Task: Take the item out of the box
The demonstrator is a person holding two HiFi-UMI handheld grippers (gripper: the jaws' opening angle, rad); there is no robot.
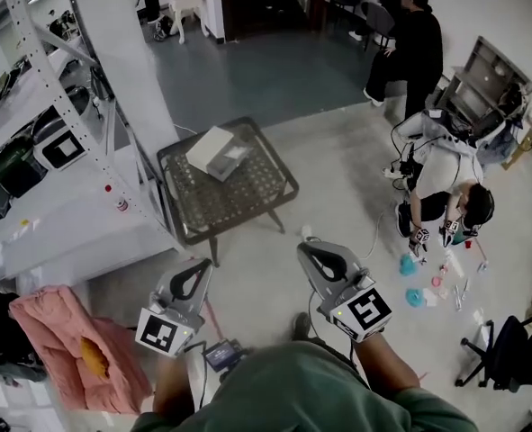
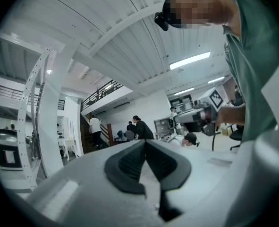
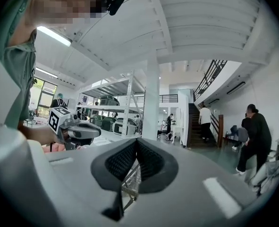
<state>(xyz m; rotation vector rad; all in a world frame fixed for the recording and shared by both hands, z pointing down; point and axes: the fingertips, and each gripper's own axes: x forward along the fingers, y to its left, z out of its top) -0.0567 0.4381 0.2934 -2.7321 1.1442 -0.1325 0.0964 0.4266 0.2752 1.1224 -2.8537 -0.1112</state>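
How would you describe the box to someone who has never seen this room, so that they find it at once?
Next to the big white column stands a small, dark wire-mesh table. The box lies on its far side, flat and pale; it is the only thing on that table.

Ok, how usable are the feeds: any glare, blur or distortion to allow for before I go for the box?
Head view: evenly lit and sharp; the box on the mesh table reads clearly, though straight lines bow near the edges. Left gripper view: heavy fisheye, black corners, ceiling light blown out, fingers soft up close. Right gripper view: same fisheye and dark corners, fingers equally soft.
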